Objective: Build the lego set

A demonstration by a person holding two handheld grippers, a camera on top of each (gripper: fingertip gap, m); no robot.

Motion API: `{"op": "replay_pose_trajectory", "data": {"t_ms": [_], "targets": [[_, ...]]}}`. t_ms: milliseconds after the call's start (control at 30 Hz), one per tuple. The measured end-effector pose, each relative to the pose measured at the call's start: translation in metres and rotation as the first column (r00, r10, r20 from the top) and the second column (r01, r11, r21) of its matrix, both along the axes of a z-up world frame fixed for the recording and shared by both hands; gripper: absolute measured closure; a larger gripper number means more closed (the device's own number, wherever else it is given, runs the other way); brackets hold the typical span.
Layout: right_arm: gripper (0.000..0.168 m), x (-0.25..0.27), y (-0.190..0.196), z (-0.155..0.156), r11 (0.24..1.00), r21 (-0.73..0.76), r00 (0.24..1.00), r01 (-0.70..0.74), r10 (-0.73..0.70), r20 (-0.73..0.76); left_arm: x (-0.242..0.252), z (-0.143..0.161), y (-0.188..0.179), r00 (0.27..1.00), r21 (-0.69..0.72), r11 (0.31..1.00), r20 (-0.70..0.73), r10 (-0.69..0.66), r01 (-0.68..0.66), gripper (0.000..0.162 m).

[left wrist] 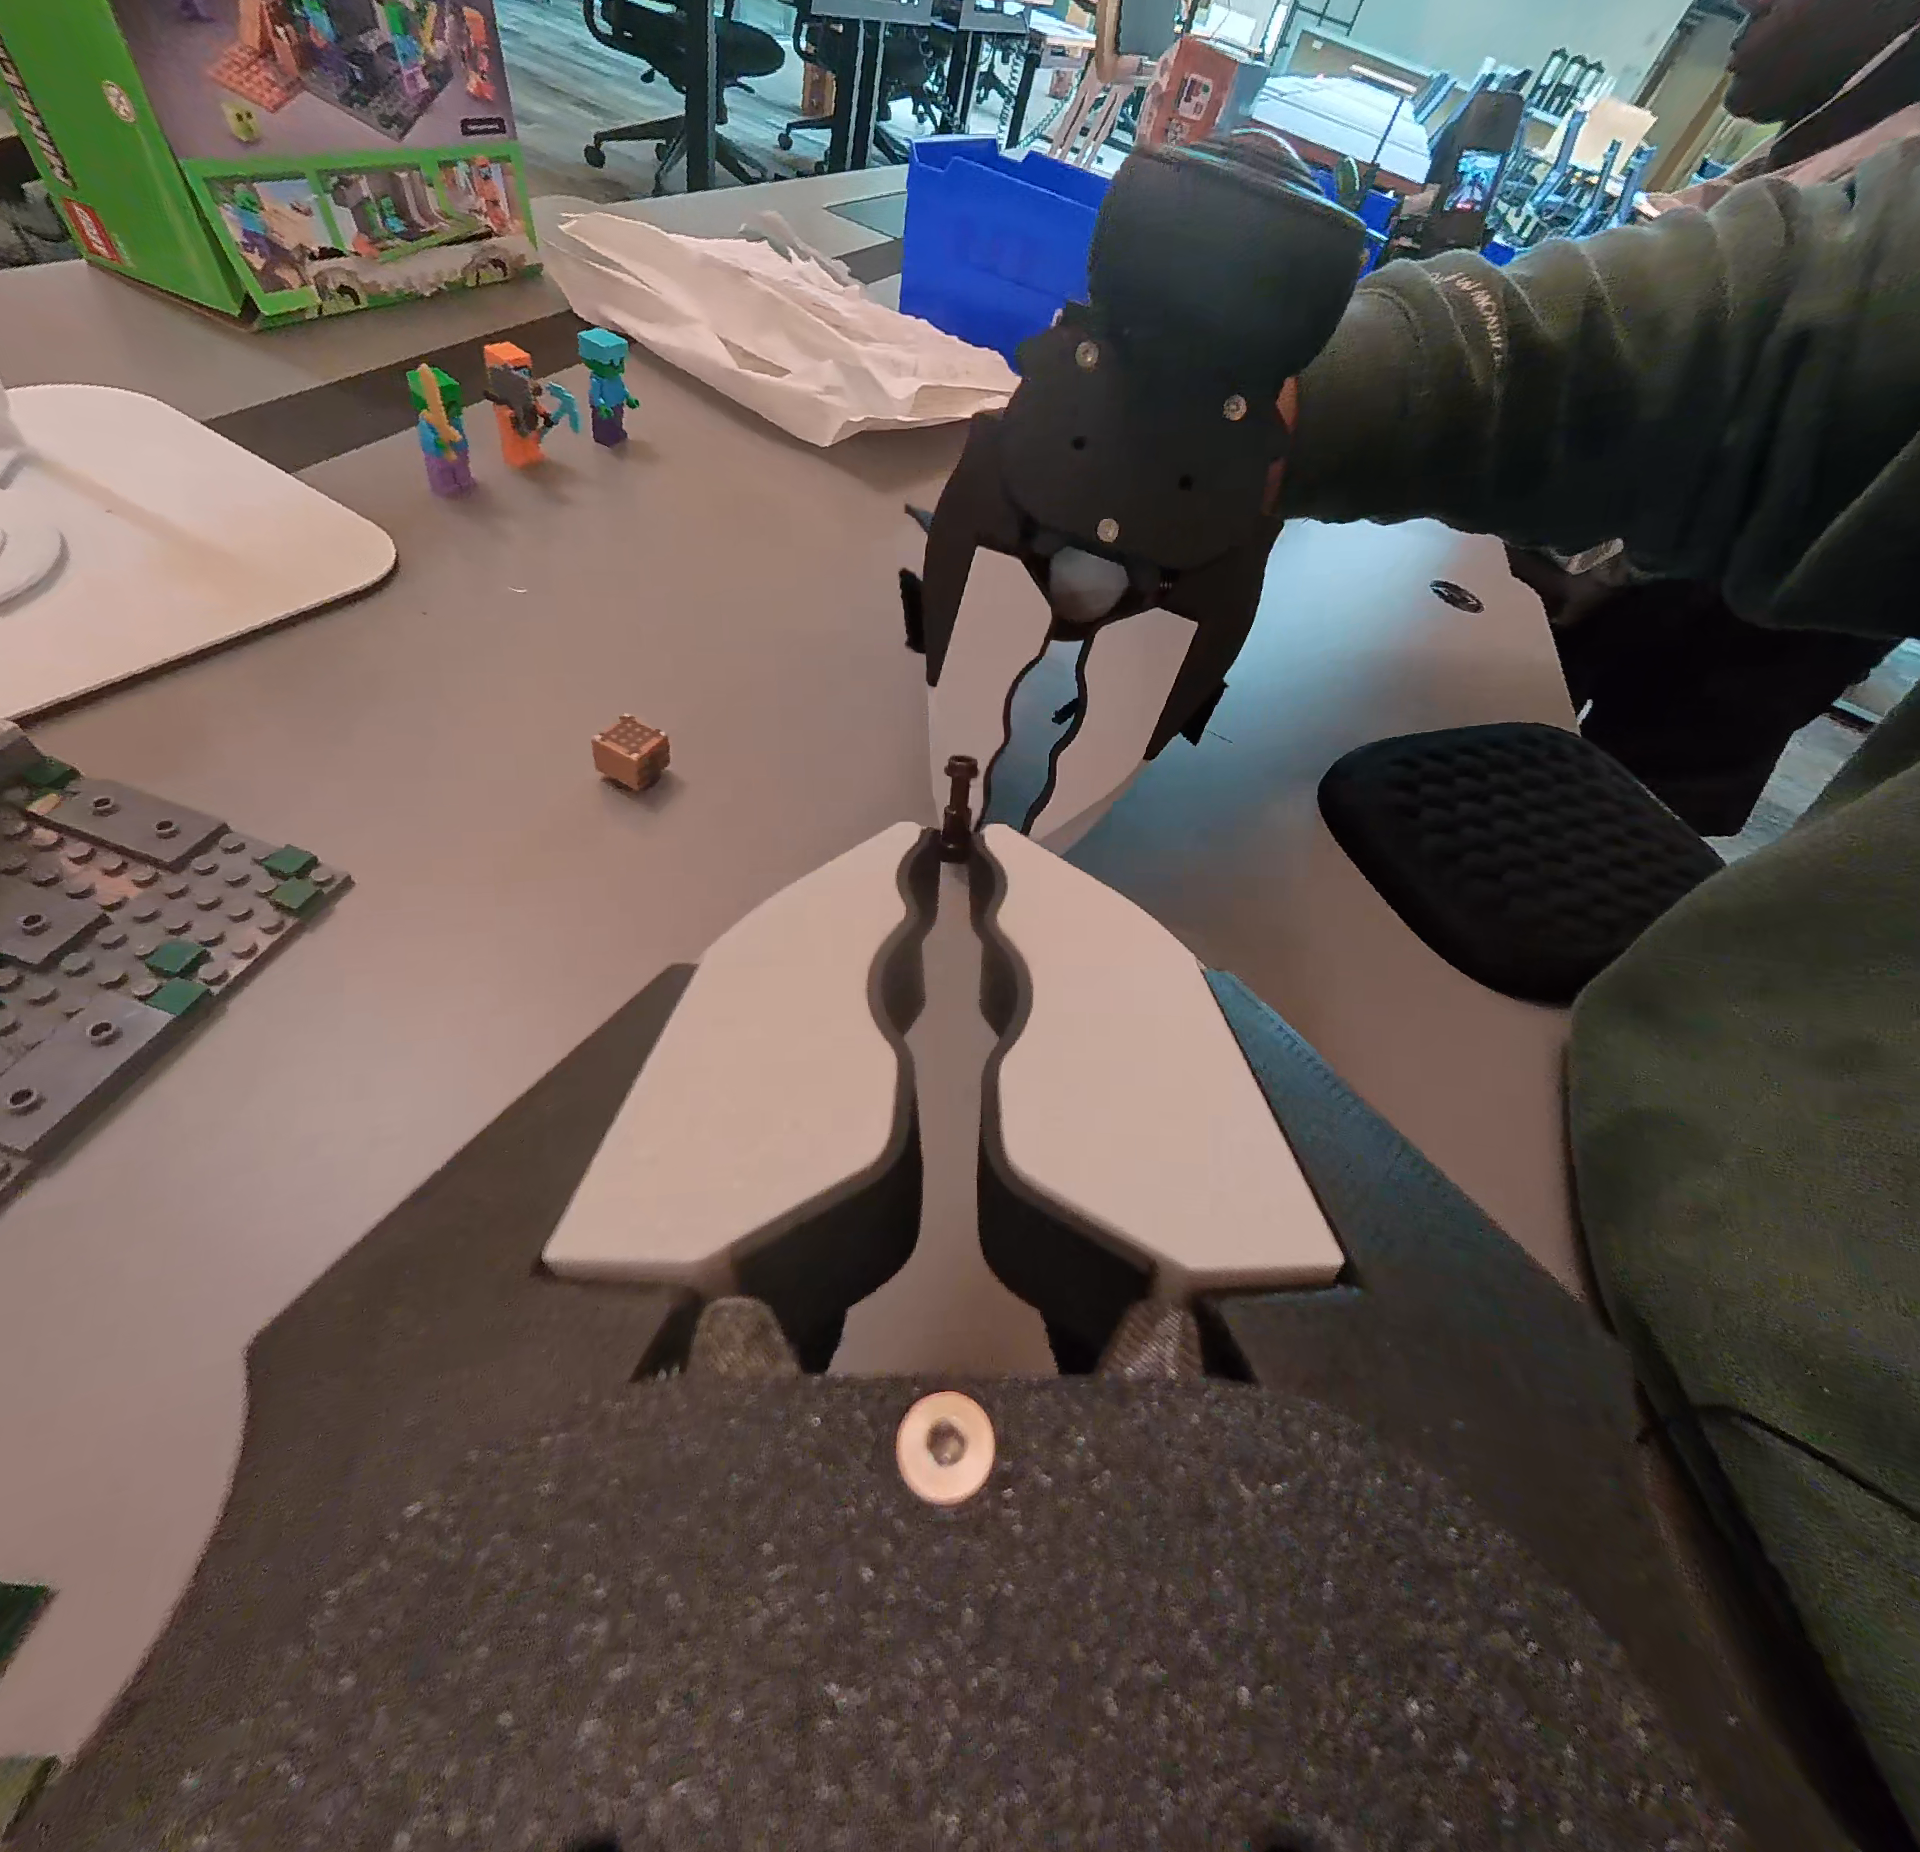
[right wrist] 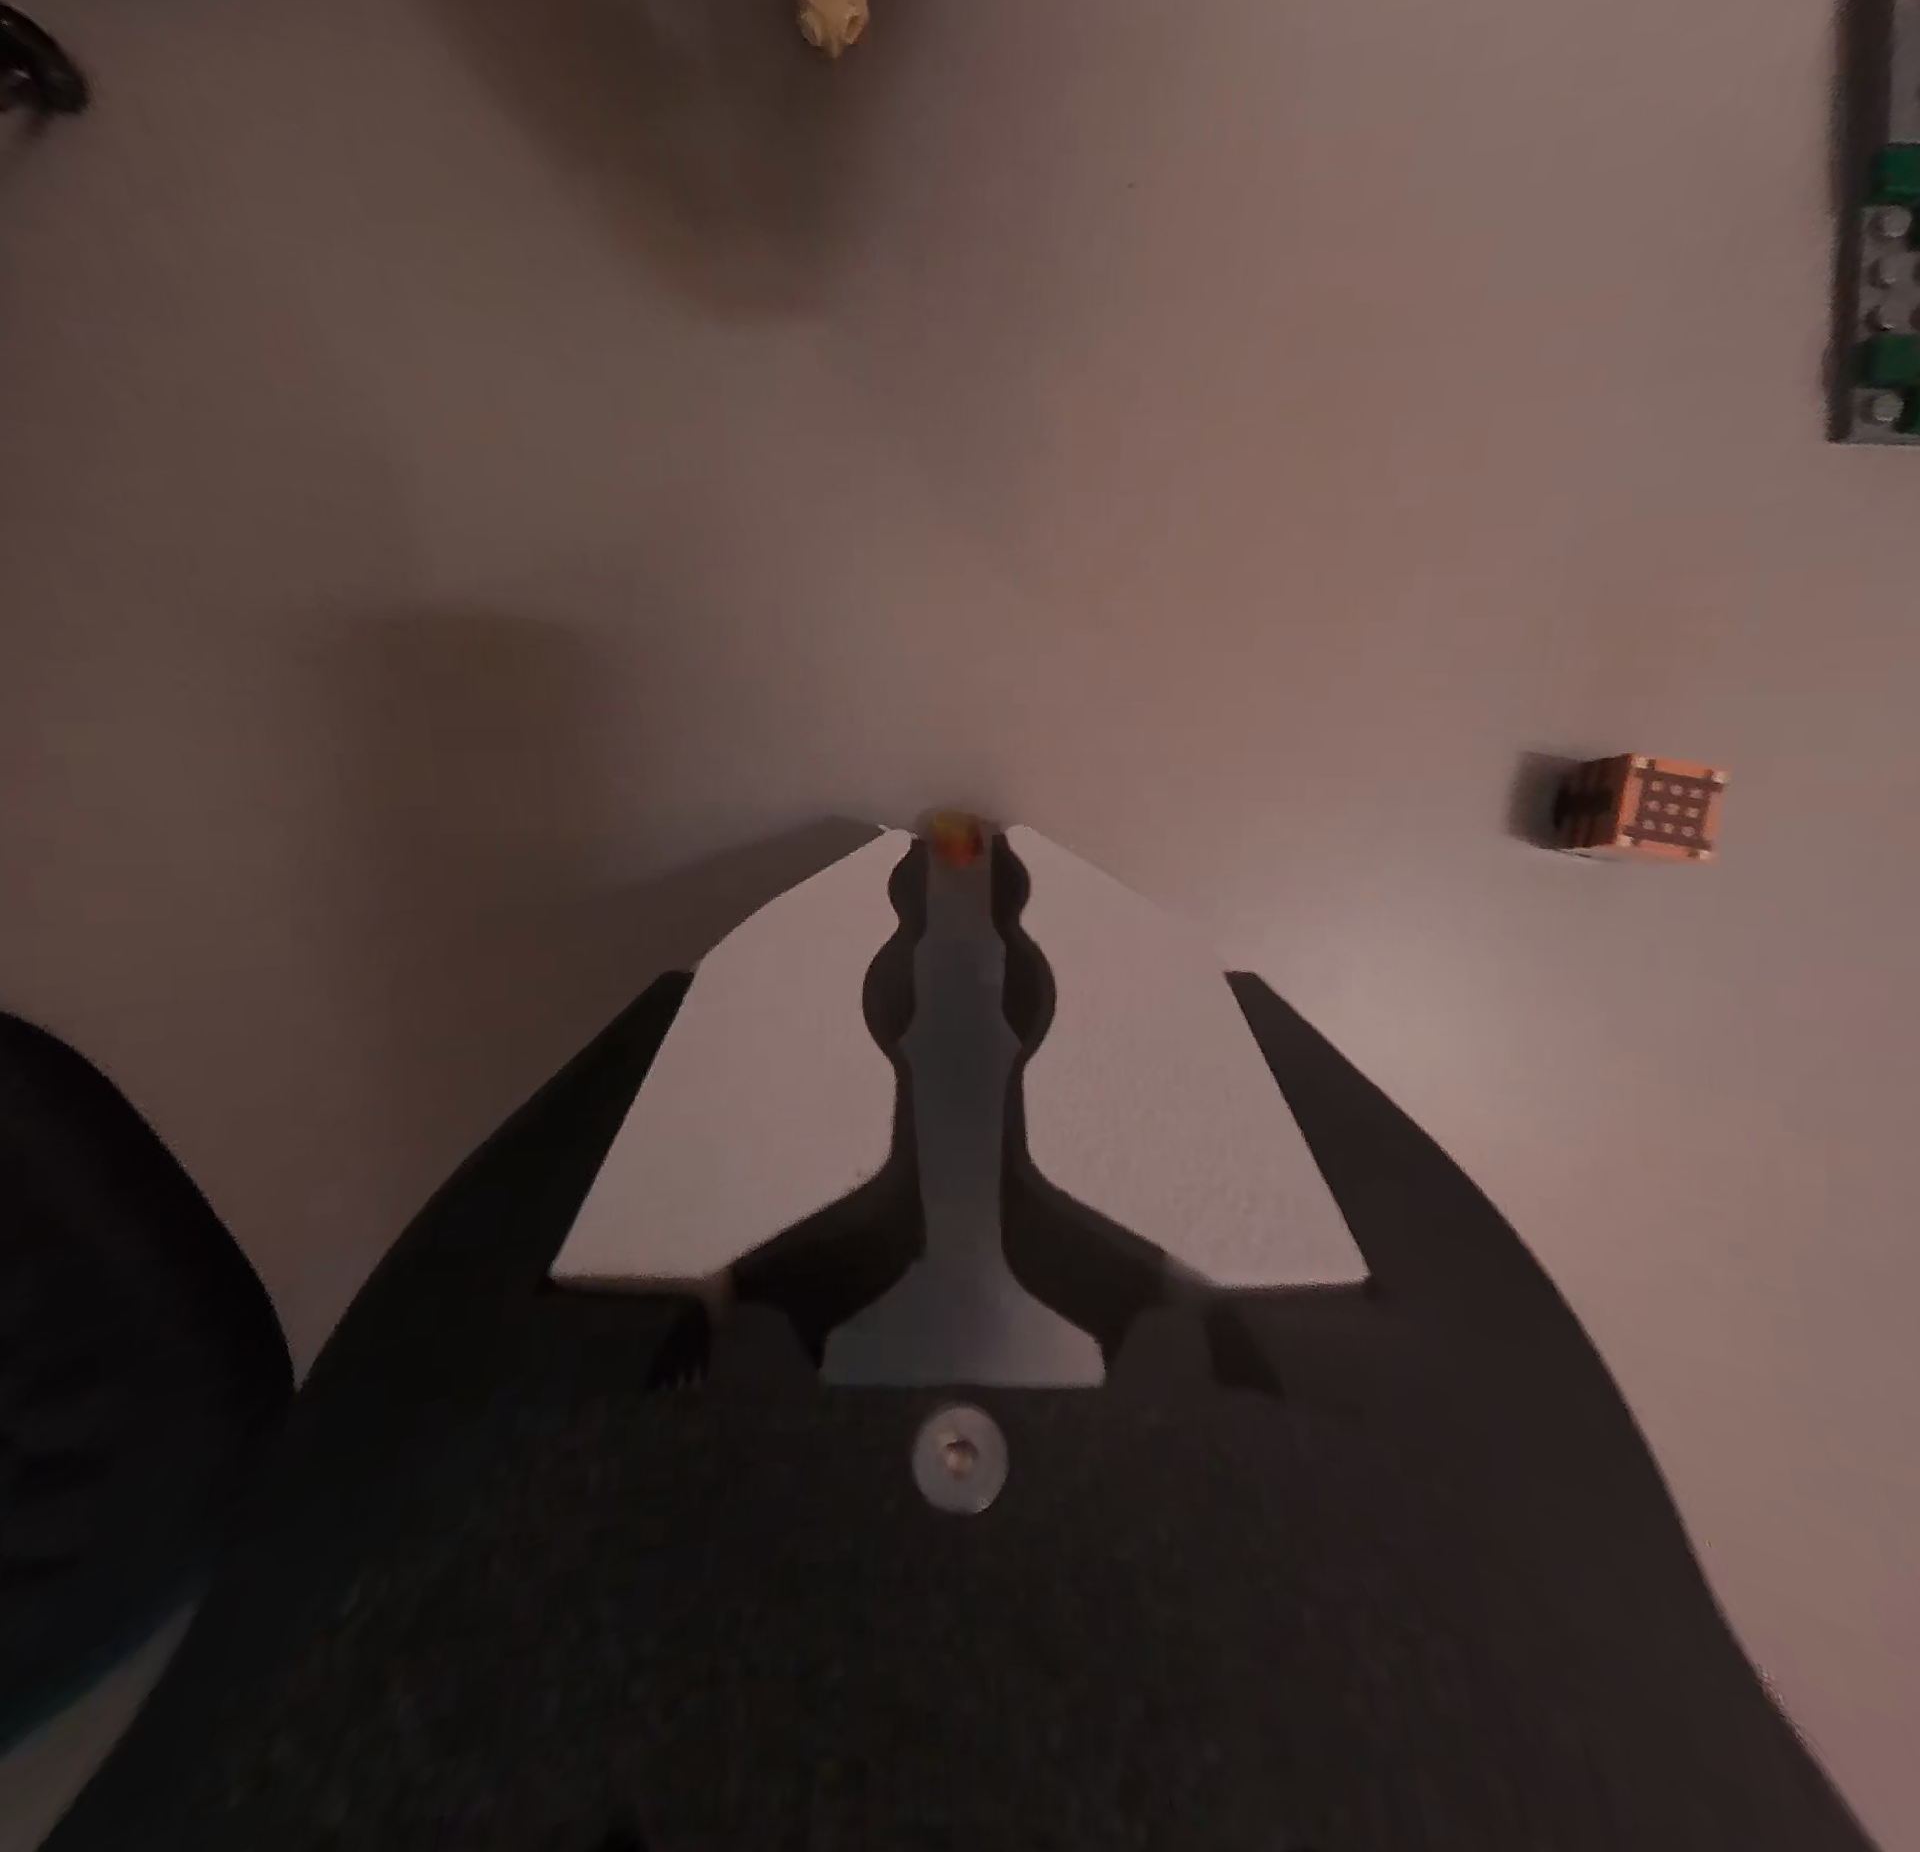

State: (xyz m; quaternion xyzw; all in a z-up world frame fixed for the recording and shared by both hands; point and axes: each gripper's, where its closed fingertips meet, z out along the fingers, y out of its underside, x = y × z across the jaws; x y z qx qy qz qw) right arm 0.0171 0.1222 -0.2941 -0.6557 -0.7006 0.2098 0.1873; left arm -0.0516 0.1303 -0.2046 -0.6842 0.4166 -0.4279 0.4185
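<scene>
My left gripper (left wrist: pixel 954 842) is shut on a small dark peg piece (left wrist: pixel 958 800) that stands upright out of its tips. My right gripper (right wrist: pixel 956 848) is shut on a tiny orange-yellow piece (right wrist: pixel 956 832) held above the grey table. In the left wrist view the right gripper (left wrist: pixel 1016 820) points down with its tips right beside the dark peg. A grey studded baseplate with green tiles (left wrist: pixel 125 929) lies at the left; its edge shows in the right wrist view (right wrist: pixel 1886 244). A brown printed cube (left wrist: pixel 631 753) sits alone on the table, and shows in the right wrist view (right wrist: pixel 1631 810).
Three minifigures (left wrist: pixel 520 415) stand at the back by the green set box (left wrist: pixel 260 109) and crumpled white paper bags (left wrist: pixel 769 327). A blue bin (left wrist: pixel 987 233), a white stand base (left wrist: pixel 156 555) and a black chair armrest (left wrist: pixel 1507 857) border the table. A tan piece (right wrist: pixel 831 3) lies farther off. Some 12 cm of space lies between my two pairs of fingers. The brown printed cube (left wrist: pixel 631 753) lies around 10 cm away from my right fingertips. It is also in sight in the right wrist view (right wrist: pixel 1645 778).
</scene>
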Motion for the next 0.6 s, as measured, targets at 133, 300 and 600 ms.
{"op": "replay_pose_trajectory", "data": {"t_ms": [133,300,600], "targets": [[0.161,0.005,0.0,-0.002,1.0,-0.009,0.998,-0.018,0.018,0.059,0.0,0.0,0.0,1.0,-0.008,1.0,0.006,-0.009,0.009,0.157],[0.161,0.025,0.011,0.001,0.991,0.087,0.946,-0.099,0.067,0.316,0.0,-0.001,-0.001,1.0,-0.012,1.0,0.006,-0.019,0.019,0.157],[0.161,0.06,0.042,-0.001,0.882,0.177,0.576,-0.436,0.122,0.809,-0.001,-0.001,-0.002,1.0,0.011,1.0,-0.017,-0.021,0.021,0.157]]}}
